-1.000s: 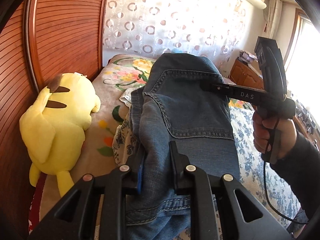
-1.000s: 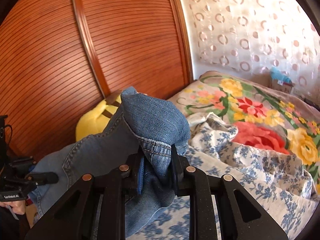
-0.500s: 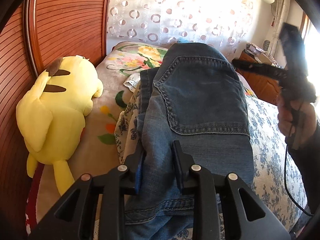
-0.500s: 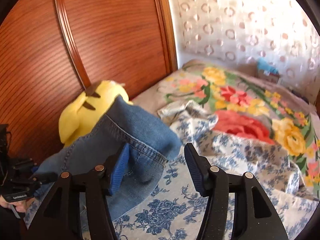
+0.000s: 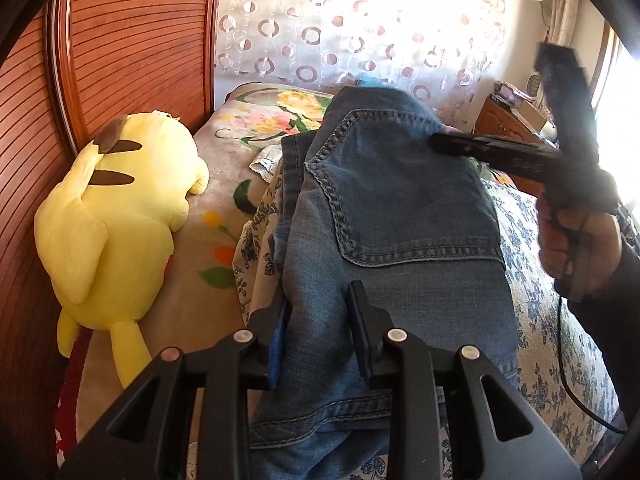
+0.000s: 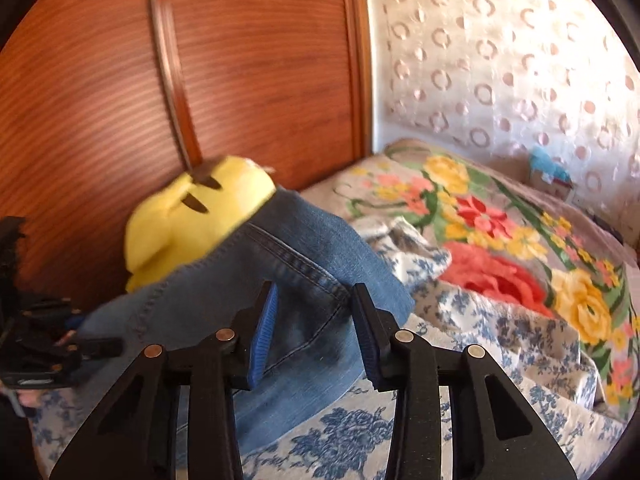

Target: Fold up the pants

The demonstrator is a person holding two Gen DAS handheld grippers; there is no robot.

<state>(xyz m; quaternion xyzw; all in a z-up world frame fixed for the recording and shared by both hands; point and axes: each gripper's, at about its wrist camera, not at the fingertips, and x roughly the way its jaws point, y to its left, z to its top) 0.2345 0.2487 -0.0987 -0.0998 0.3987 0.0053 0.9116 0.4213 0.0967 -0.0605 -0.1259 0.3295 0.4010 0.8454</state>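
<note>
The blue denim pants (image 5: 396, 216) lie folded on the bed, back pocket up. My left gripper (image 5: 318, 300) is shut on the near edge of the pants. In the right wrist view the pants (image 6: 280, 280) sit between the fingers of my right gripper (image 6: 314, 296), which is open and holds nothing. The right gripper also shows in the left wrist view (image 5: 520, 152), held in a hand over the far right part of the pants. The left gripper shows at the left edge of the right wrist view (image 6: 36, 332).
A yellow plush toy (image 5: 116, 216) lies left of the pants against the wooden headboard (image 5: 120, 40). The bed has a blue floral sheet (image 6: 480, 360) and a flowered blanket (image 6: 500, 220). A patterned curtain (image 5: 360, 20) hangs behind. A wooden cabinet (image 5: 508, 120) stands at the right.
My right gripper let go of the far fold of the pants, opened, pulled away, then came back over it. The fold dropped flat. My left gripper stayed shut on the near edge.
</note>
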